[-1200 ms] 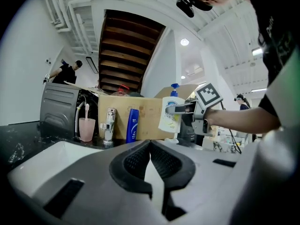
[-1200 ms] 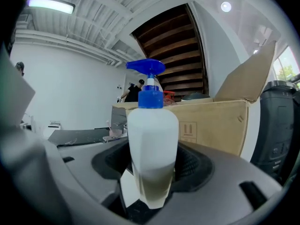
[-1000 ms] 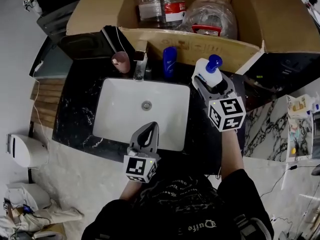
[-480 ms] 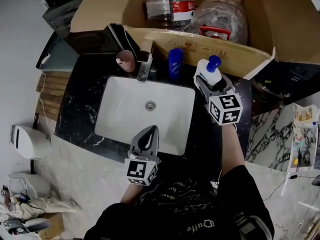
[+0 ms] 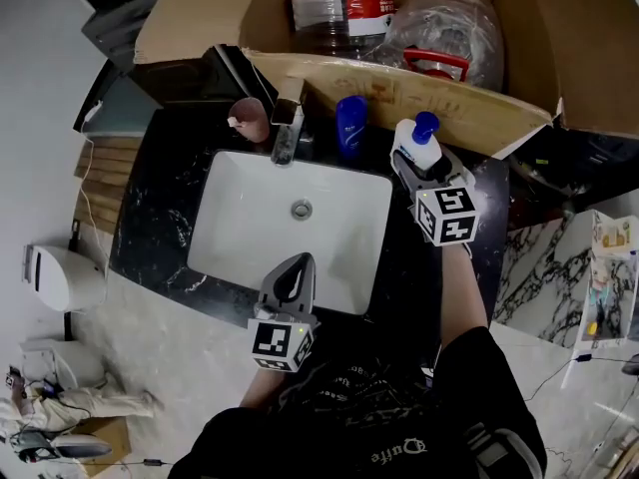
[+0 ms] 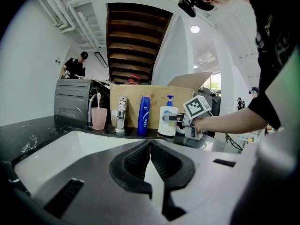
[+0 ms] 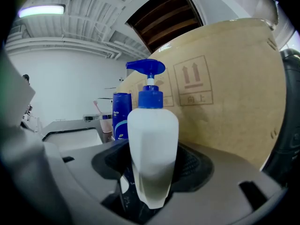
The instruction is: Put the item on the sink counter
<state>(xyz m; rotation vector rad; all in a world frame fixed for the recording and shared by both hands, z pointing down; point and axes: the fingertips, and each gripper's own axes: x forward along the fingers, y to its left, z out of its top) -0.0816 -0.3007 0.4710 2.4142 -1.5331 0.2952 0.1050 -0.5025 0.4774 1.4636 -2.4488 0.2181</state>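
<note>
A white pump bottle [image 5: 412, 151] with a blue pump head stands upright over the black sink counter [image 5: 160, 203], right of the white basin [image 5: 245, 218]. My right gripper [image 5: 415, 165] is shut on its lower body [image 7: 152, 144], a pad against each side. In the right gripper view I cannot tell whether the bottle's base touches the counter. My left gripper [image 5: 298, 260] hovers over the basin's front edge, jaws shut [image 6: 150, 144] and holding nothing. The left gripper view shows the bottle [image 6: 167, 121] in the right gripper beyond the basin.
Behind the basin stand a faucet [image 5: 285, 133], a pink cup [image 5: 248, 121] with a toothbrush, and a dark blue bottle [image 5: 349, 125]. A big open cardboard box [image 5: 429, 98] with plastic bottles rises right behind the counter. A dark appliance [image 5: 190, 78] sits at the back left.
Only the head view has shifted slightly. Both grippers and the pump bottle keep their places relative to the sink.
</note>
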